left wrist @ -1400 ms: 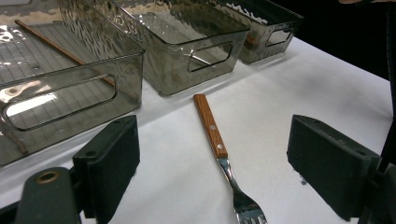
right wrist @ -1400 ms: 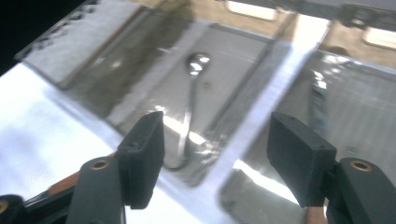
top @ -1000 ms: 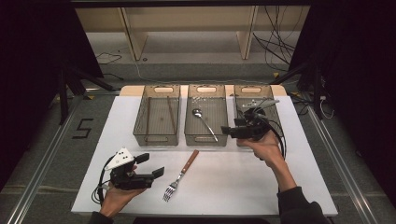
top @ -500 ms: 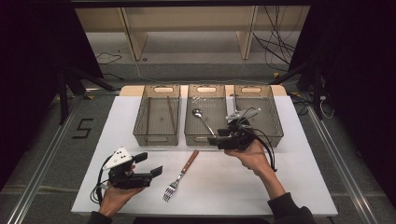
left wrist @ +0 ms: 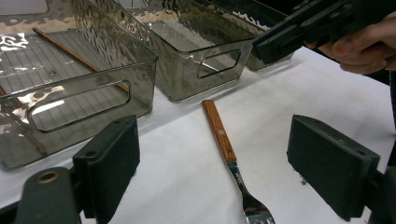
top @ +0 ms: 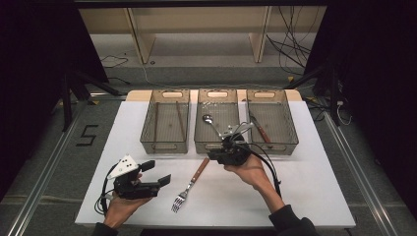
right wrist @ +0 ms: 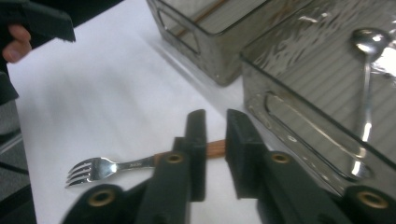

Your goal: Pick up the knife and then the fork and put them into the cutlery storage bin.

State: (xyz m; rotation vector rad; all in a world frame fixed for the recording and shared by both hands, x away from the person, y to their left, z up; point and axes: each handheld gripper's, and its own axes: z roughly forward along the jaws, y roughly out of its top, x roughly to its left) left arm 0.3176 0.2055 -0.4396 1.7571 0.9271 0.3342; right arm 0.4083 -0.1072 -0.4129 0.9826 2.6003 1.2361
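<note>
A steel fork with a reddish wooden handle [top: 191,184] lay on the white tabletop [top: 305,191] in the lower middle of the high view, tines toward the bottom edge and handle slanting up to the right toward the trays. The black right gripper [top: 212,156], held in the person's right hand [top: 248,169], sat just right of centre in that view, directly in front of the middle tray and above the handle's upper end. In the right gripper view its jaws had just been closing and stood nearly together, with only a narrow slot between the pads; the wooden handle showed through that slot on the table behind them, and the pads were not seen pressing on it, so the gripper grasped nothing. The black left gripper [top: 156,175] with its grey three-cornered plate rested at the lower left of the high view in the left hand [top: 120,209], jaws spread wide and empty; in the left gripper view the fork [left wrist: 231,161] lay between and beyond them, apart from both pads. Three clear smoky plastic trays [top: 164,147] stood in a row across the middle of the high view; the centre one held a steel spoon [top: 210,123].
</note>
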